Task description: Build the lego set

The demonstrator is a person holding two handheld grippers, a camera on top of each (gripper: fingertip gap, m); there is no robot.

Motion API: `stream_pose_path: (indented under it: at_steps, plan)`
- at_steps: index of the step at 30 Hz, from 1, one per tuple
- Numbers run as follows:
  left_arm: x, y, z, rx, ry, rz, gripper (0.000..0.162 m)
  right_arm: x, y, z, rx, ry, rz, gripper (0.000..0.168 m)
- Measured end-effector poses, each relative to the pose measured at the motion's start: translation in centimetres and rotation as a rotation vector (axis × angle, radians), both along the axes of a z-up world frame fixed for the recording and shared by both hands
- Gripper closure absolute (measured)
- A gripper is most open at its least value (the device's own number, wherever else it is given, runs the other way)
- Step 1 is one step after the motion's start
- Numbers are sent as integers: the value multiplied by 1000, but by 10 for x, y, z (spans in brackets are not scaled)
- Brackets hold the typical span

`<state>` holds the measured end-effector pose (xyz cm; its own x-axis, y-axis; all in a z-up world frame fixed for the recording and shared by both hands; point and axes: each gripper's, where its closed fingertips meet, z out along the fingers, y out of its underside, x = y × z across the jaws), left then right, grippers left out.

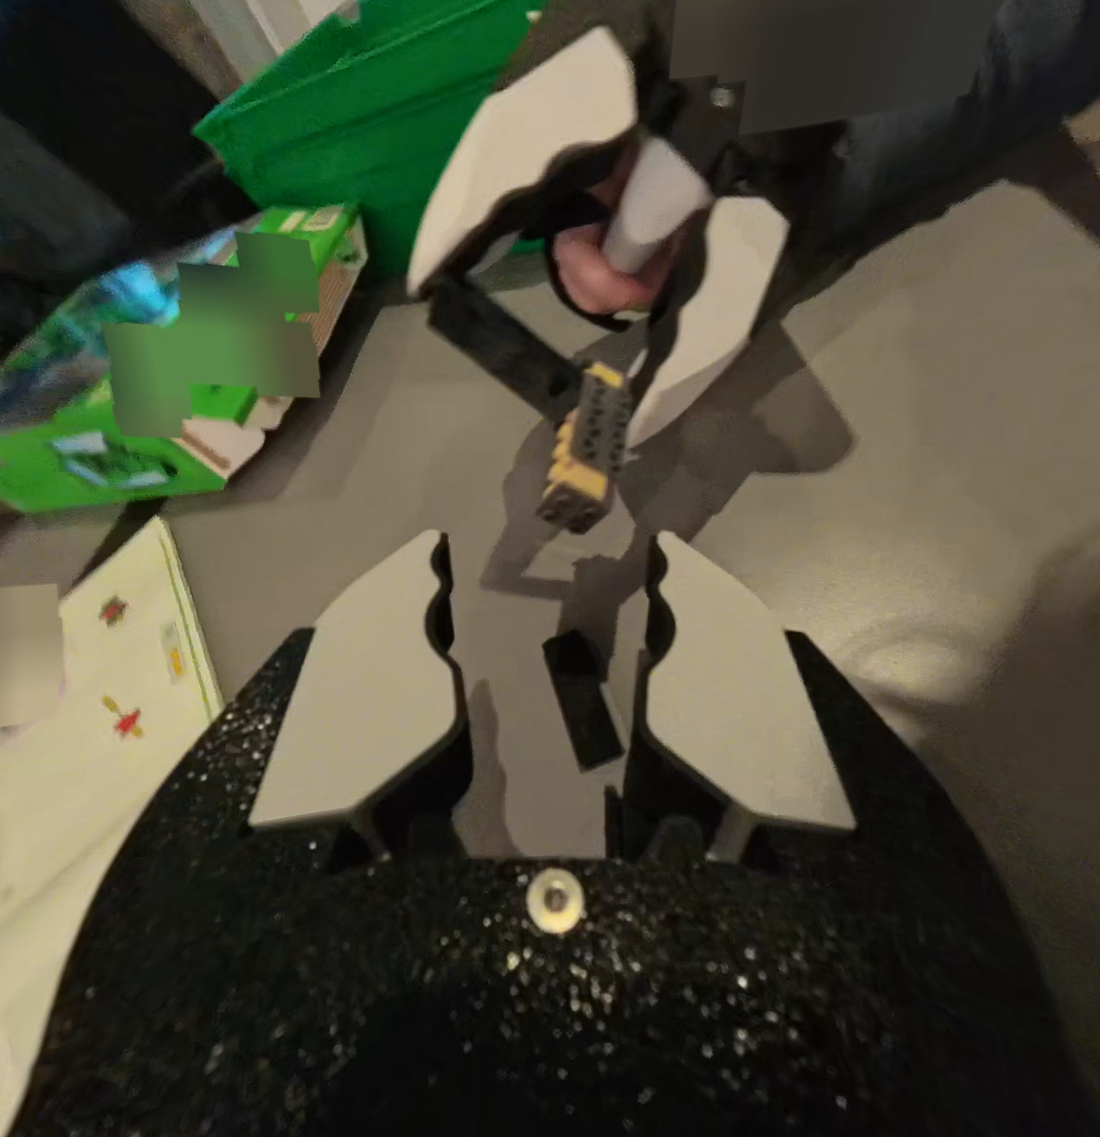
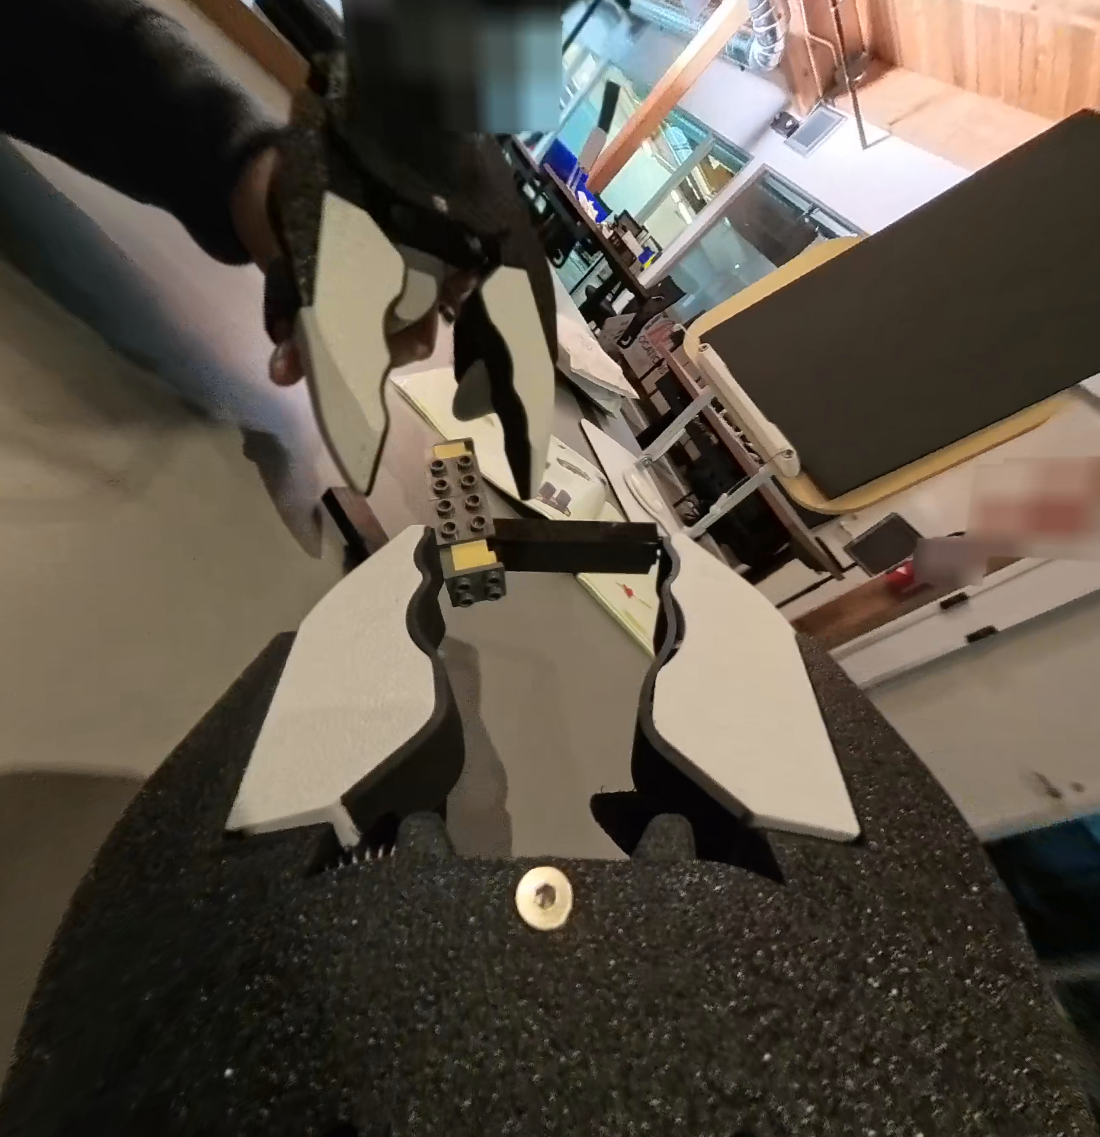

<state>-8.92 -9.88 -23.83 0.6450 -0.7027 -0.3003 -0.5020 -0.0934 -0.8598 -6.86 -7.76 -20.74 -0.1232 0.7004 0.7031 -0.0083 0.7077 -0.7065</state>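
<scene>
While the left claw gapes empty above the grey worktop, the right claw clamps a long black piece joined to a grey-and-yellow lego assembly, held aloft between both; black brick below on worktop.

Dim, motion-blurred left view — sharper right, fisheye-warped edges

Two close wrist cameras face each other, sharing the lego assembly between them
</scene>
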Motion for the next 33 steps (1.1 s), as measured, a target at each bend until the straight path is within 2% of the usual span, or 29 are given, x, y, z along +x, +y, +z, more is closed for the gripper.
stream_pose_path:
  at_steps: [2, 6, 10, 15, 18, 20, 25, 33]
  plan:
    - [12, -3, -1, 50, 46, -45, 108, 0, 0, -1, -15, -8, 7, 102]
    - [21, -5, 11, 150, 10, -67, 127, 0, -2, -4, -29, -26, 22, 102]
    - [25, -9, 14, 171, 3, -104, 144, -1, -4, -7, -39, -43, 37, 101]
    - [26, -10, 10, 170, 26, -118, 145, -1, -4, -11, -45, -63, 47, 102]
    - [24, -10, 8, 173, 40, -109, 138, 0, -6, -10, -54, -60, 60, 102]
    - [23, -11, 7, 183, 66, -114, 144, 0, -6, -10, -54, -62, 63, 102]
    - [27, -14, 7, 219, 94, -147, 145, 1, -9, -11, -69, -71, 93, 102]
    - [36, -24, 2, 148, 4, -245, 146, 6, -22, -21, -102, -167, 201, 100]
